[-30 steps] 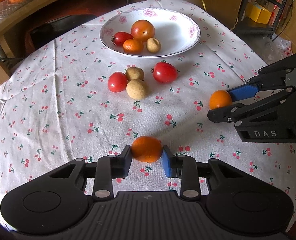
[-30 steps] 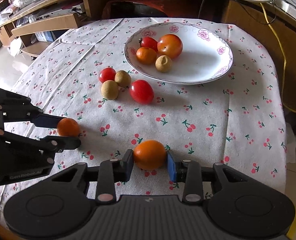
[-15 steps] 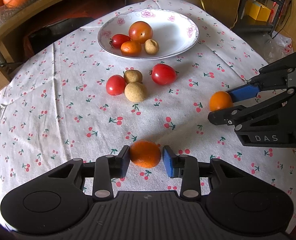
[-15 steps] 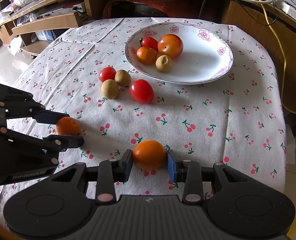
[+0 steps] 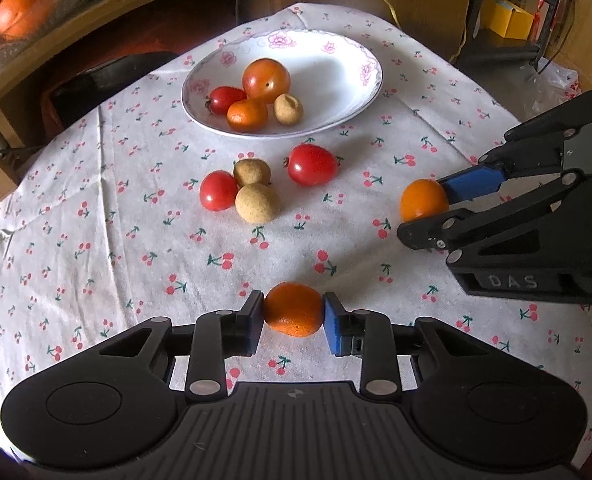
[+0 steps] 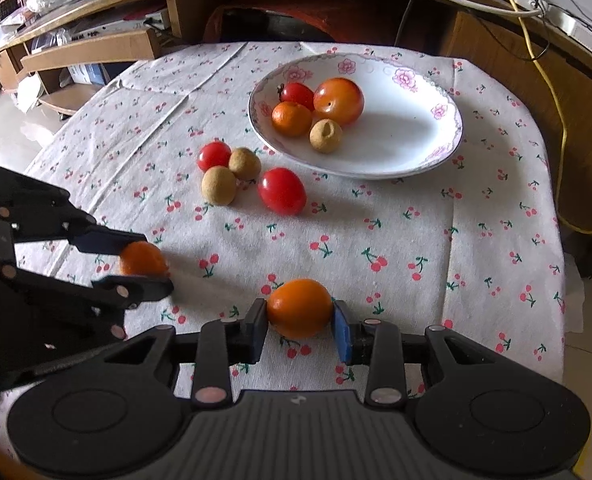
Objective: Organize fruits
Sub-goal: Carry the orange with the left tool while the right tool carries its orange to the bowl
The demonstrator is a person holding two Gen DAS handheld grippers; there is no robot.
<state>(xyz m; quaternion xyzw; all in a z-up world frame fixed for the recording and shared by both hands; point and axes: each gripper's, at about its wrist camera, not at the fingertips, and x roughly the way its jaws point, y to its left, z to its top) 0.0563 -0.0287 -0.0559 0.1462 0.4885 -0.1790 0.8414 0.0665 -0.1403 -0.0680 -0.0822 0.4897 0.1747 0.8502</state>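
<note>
My left gripper (image 5: 293, 316) is shut on a small orange (image 5: 293, 309) above the cherry-print tablecloth; it also shows in the right wrist view (image 6: 143, 259). My right gripper (image 6: 300, 316) is shut on a second orange (image 6: 299, 307), seen from the left wrist view (image 5: 423, 199). A white flowered plate (image 5: 336, 108) at the far middle holds a large tomato, a red tomato, a small orange and a brown longan. Two red tomatoes (image 5: 311, 164) (image 5: 217, 190) and two longans (image 5: 257, 202) lie on the cloth before the plate.
The round table's edge curves close on both sides. A wooden shelf with large oranges (image 5: 19, 0) stands at the far left. A yellow cable (image 6: 552, 92) hangs beside the table at the right. Boxes and furniture stand behind.
Both grippers have lifted slightly with their oranges held. The left one has pulled back and risen, so the plate looks farther off. The loose fruit has not moved.
</note>
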